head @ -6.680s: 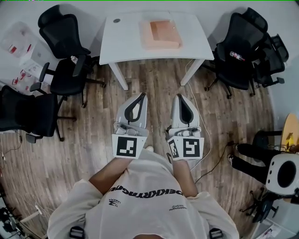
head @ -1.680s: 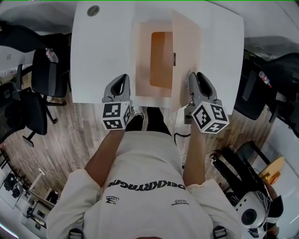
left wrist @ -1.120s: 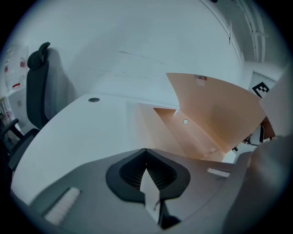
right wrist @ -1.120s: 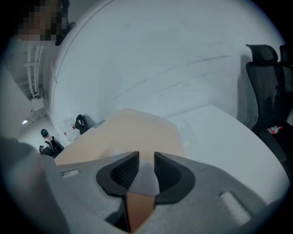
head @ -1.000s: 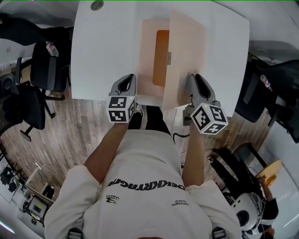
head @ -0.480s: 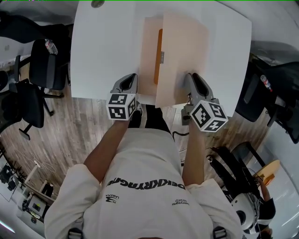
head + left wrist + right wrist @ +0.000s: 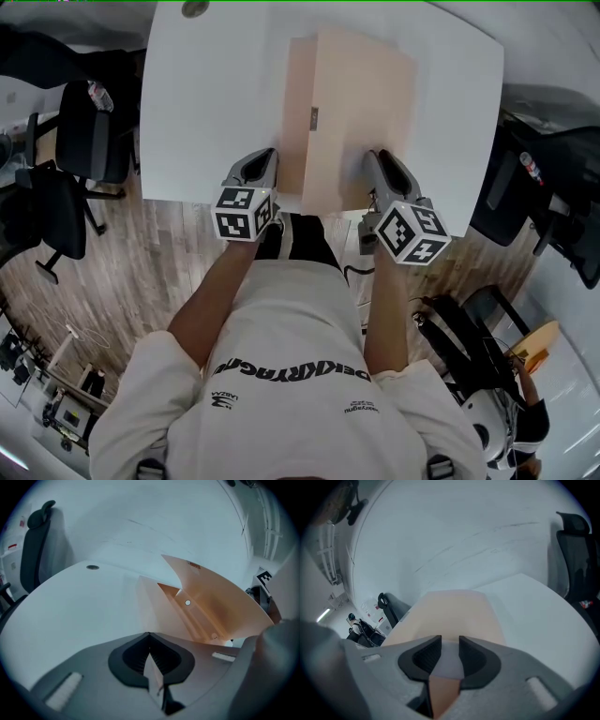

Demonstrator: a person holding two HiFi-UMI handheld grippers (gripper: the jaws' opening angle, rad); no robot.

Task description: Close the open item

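Observation:
A flat peach box lies on the white table (image 7: 206, 103). Its lid (image 7: 361, 112) has come down over the base (image 7: 294, 112), which shows as a narrow strip on the left. In the left gripper view the lid (image 7: 220, 606) still hangs slightly raised over the orange inside (image 7: 190, 616). My left gripper (image 7: 263, 161) is at the near left corner, shut on a thin sheet edge (image 7: 153, 677) of the base. My right gripper (image 7: 375, 161) is at the lid's near right edge. Its jaws have just been opening and stand apart, with the lid's edge (image 7: 443, 693) between them.
Black office chairs stand left (image 7: 80, 141) and right (image 7: 534, 187) of the table on the wooden floor. A round cable hole (image 7: 192, 9) sits at the table's far left corner. The table's near edge runs just under both grippers.
The lid has swung from upright over to the left and down onto the base, hiding the orange inside in the head view. The right gripper followed it left and down; the left barely moved.

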